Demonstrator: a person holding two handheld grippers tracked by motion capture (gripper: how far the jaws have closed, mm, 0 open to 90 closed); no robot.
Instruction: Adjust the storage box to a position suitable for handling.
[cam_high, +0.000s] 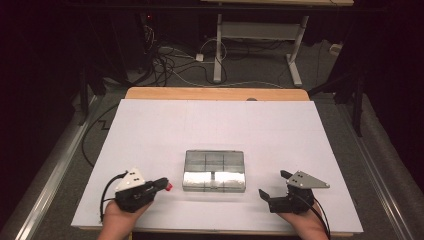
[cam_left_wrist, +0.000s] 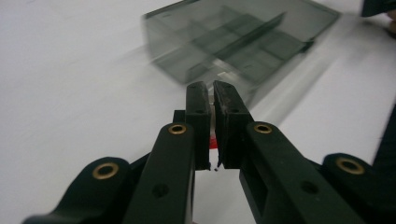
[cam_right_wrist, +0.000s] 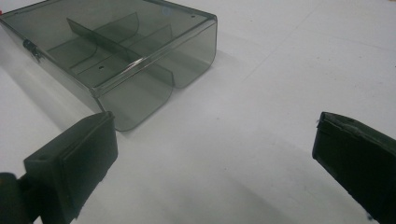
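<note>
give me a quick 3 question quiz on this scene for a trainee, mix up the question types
1. True or false: the lid of the clear compartment box is closed.
2. Which gripper has a small red thing between its jaws? A) left gripper B) right gripper C) neither
3. Fill in: the right gripper's jaws stand wide ____.

Key
1. True: the lid lies flat on the box, its dividers visible through it.
2. A: the left gripper is shut on the small red thing beside the box's left end.
3. Open, with nothing between them.
</note>
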